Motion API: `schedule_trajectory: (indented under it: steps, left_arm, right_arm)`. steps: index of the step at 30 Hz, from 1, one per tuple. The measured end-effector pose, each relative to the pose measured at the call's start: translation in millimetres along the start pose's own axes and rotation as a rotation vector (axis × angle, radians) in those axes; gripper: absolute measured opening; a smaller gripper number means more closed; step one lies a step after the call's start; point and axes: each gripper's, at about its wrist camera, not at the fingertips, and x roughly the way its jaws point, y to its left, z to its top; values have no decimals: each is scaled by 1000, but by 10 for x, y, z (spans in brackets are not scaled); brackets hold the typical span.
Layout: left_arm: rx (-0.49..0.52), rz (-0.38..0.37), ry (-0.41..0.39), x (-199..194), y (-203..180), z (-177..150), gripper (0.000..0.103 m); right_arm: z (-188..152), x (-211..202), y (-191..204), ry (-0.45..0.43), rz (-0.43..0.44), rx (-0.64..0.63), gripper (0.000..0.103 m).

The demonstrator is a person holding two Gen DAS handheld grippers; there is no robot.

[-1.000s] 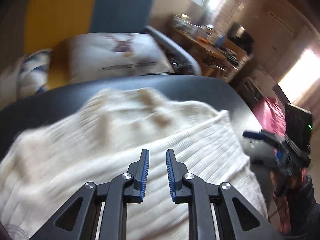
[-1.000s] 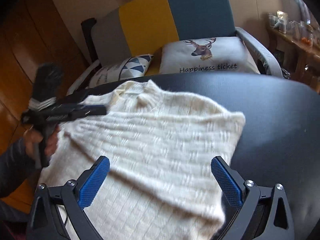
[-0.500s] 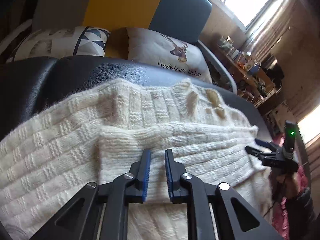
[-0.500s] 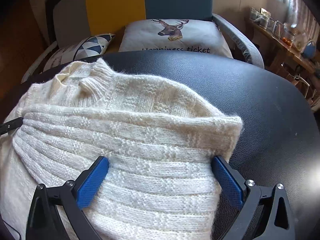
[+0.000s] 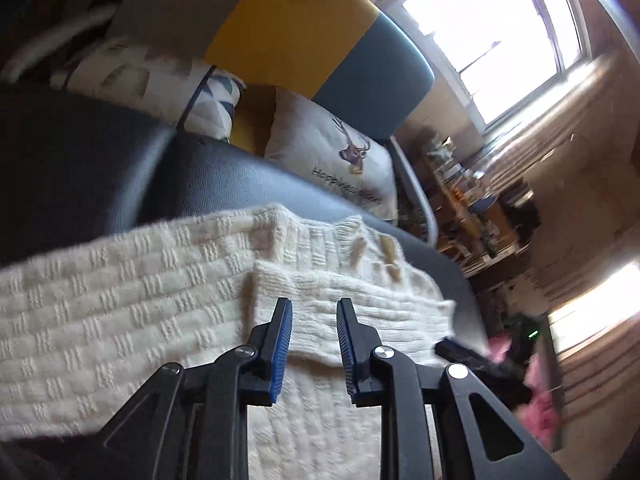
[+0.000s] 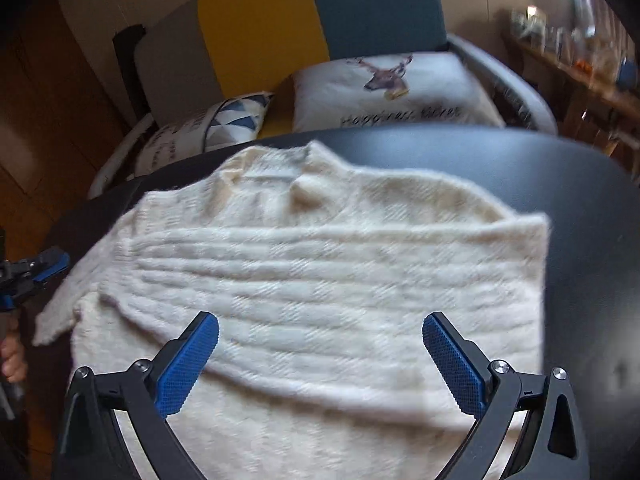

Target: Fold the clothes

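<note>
A cream knitted sweater (image 6: pixel 320 264) lies on a black leather table (image 6: pixel 580 208), collar toward the sofa, with a ribbed sleeve folded across its body (image 5: pixel 360 300). My left gripper (image 5: pixel 313 312) hovers over that folded sleeve. Its jaws are opening and the gap between the blue pads holds nothing. My right gripper (image 6: pixel 320 324) stands wide open above the sweater's near part, with the pads clear of the knit. Each gripper shows in the other's view: the left gripper (image 6: pixel 44 268) at the sweater's left edge, held by a hand (image 6: pixel 12 360), and the right gripper (image 5: pixel 472 356) blurred at the sweater's right edge.
Behind the table stands a sofa (image 6: pixel 320 12) with grey, yellow and teal back panels. It carries a deer cushion (image 6: pixel 392 88) and a triangle-pattern cushion (image 6: pixel 224 120). A cluttered wooden shelf (image 6: pixel 580 64) runs along the right, and bare black tabletop lies to the sweater's right.
The left gripper has swung leftward and rolled, and its jaws have widened. The right gripper drew in close to the sweater, then pulled back a little, staying wide open. The sleeve stays folded across the body.
</note>
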Motion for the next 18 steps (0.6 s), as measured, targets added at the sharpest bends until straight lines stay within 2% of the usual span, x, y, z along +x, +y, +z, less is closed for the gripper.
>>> schedule_trajectory:
  steps: [2,5,11,14,18]
  left_arm:
    - [-78,-9,-23,-233,195,-67,21]
    - [-201,19,-98,-769,654,-300,24]
    - [-473,211,-291,-2026,1773,-841,29]
    - [-614,289,-368,-2538,2279,-1099,35]
    - [-751,250,-381,-2697,2705,-1311,37]
  right_arm:
    - [-84,-5,102,1,48,10,103]
    - [-213,46,362,26,122,-13,103]
    - [-343,172,1081,51,178,-152,103]
    - [-382,212,1370,60,204,-195,103]
    - [-427,243,1671,72,215,-243,103]
